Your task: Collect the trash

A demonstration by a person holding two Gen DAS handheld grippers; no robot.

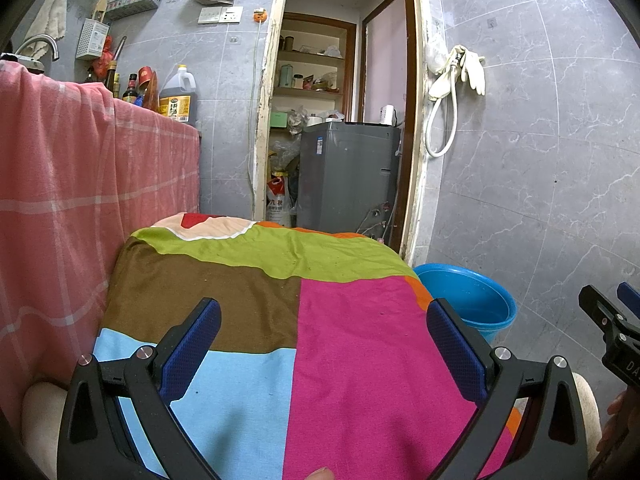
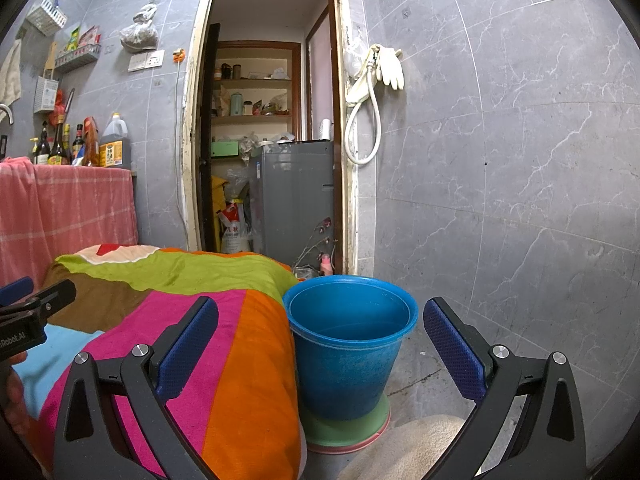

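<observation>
Both hand-held grippers stand wide open with nothing between their blue pads: the left hand-held gripper (image 1: 324,344) hovers over a surface draped in a patchwork cloth (image 1: 280,320) of pink, brown, green and light blue, and the right hand-held gripper (image 2: 320,344) points at a blue bucket (image 2: 348,344). That bucket stands on the floor on a green base, touching the cloth's orange edge. No trash can be made out on the cloth or in the bucket.
</observation>
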